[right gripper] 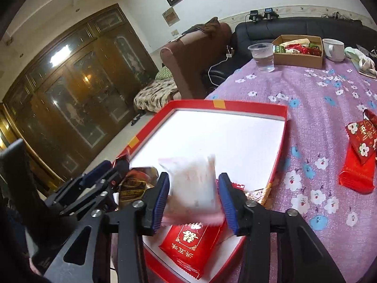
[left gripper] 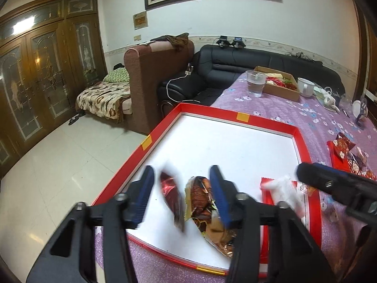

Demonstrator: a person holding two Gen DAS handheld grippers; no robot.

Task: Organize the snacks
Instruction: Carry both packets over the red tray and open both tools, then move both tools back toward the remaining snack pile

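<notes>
**Snacks dropping into the red tray**

Snacks are landing at the near end of the red-rimmed tray (left gripper: 240,118), whose white floor is otherwise bare. Between the spread fingers of the left gripper (left gripper: 182,195) a dark red wrapper (left gripper: 170,197) is blurred and apparently falling, with a brown-and-gold packet (left gripper: 200,202) beside it against the right finger. The right gripper (right gripper: 194,194) also stands parted around a blurred white packet (right gripper: 193,184), its pads clear of the wrapper, above a red packet (right gripper: 188,247) lying in the tray. More red packets (right gripper: 360,155) wait on the purple flowered cloth (right gripper: 318,99) to the right, well apart from the tray.

To do this well, let each piece settle flat, then lift clear without dragging wrappers along.

Motion blur hides the print on the falling pieces; whether they touch the tray floor yet I cannot tell. The tray's near edge is covered by the grippers.
</notes>
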